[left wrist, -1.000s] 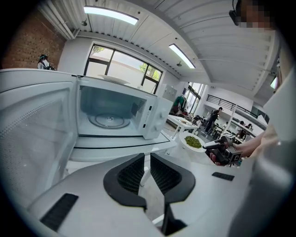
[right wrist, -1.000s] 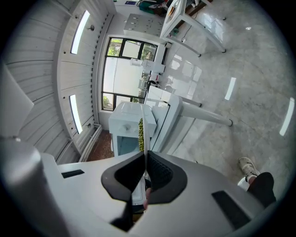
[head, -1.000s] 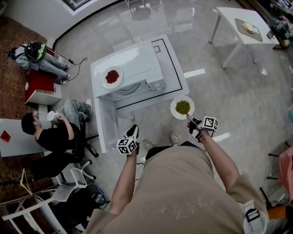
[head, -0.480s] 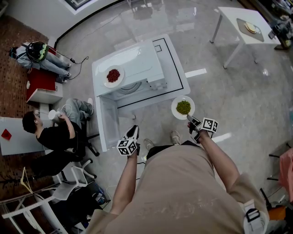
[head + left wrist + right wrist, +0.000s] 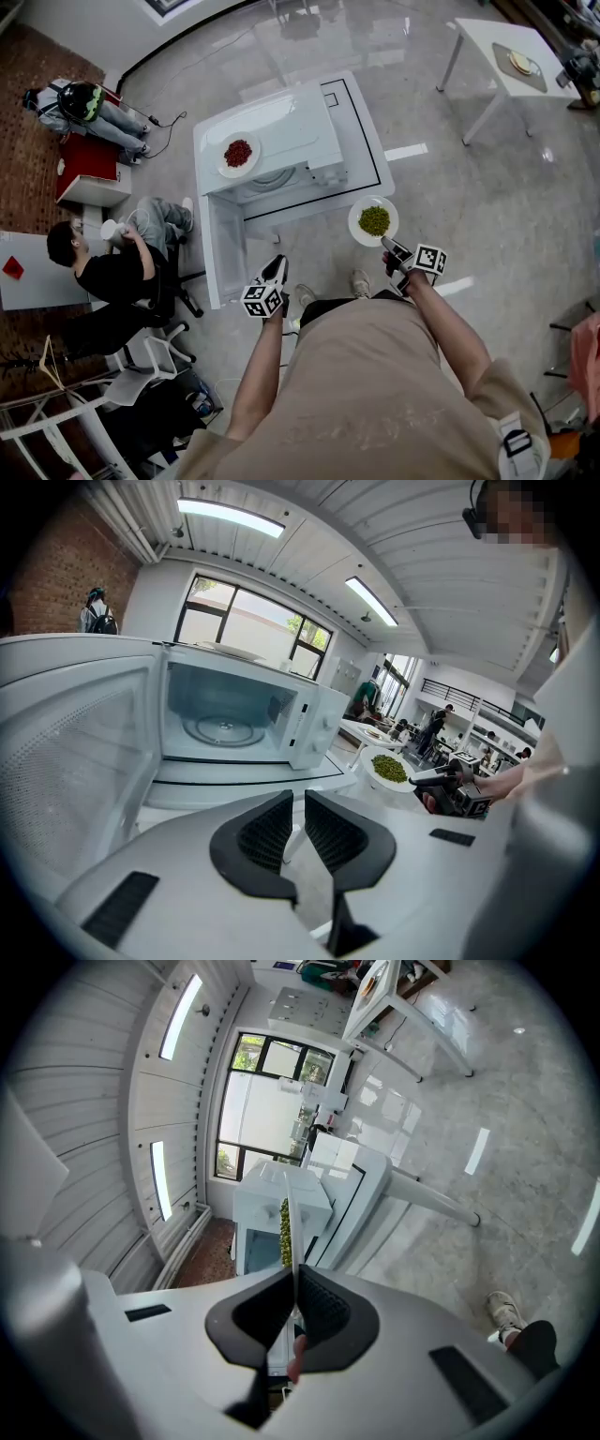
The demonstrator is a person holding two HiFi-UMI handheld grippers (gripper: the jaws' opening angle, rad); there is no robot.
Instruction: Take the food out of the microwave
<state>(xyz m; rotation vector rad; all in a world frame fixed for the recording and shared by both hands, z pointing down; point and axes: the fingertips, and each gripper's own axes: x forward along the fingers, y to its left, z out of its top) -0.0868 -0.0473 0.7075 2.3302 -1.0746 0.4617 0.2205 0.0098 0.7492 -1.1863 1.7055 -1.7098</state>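
Left gripper [image 5: 275,266]: jaws a narrow gap apart, nothing between them; held low in front of the microwave's open mouth, touching nothing.
Right gripper [image 5: 385,242]: jaws clamped on the near rim of the pea plate [image 5: 356,217]; its own view shows the rim edge-on, pinched between the pads.
Pea plate: outside the microwave, in the air beside the table's [image 5: 371,155] front right corner, roughly level, well clear of the oven mouth.
Peas [image 5: 374,220]: green heap at the plate's centre.
Microwave [image 5: 281,136]: white, on the table; door [image 5: 217,258] swung fully open to the left in the head view.
Cavity: the left gripper view looks straight in; glass turntable [image 5: 223,729] on the floor.
Second plate [image 5: 226,162]: on the microwave's top, left side, with red food [image 5: 238,151] piled in the middle.
Side table [image 5: 487,56]: white, far right, well apart, a small dish [image 5: 520,63] on it.
Bystander [image 5: 103,274]: seated at the left, beside the open door.
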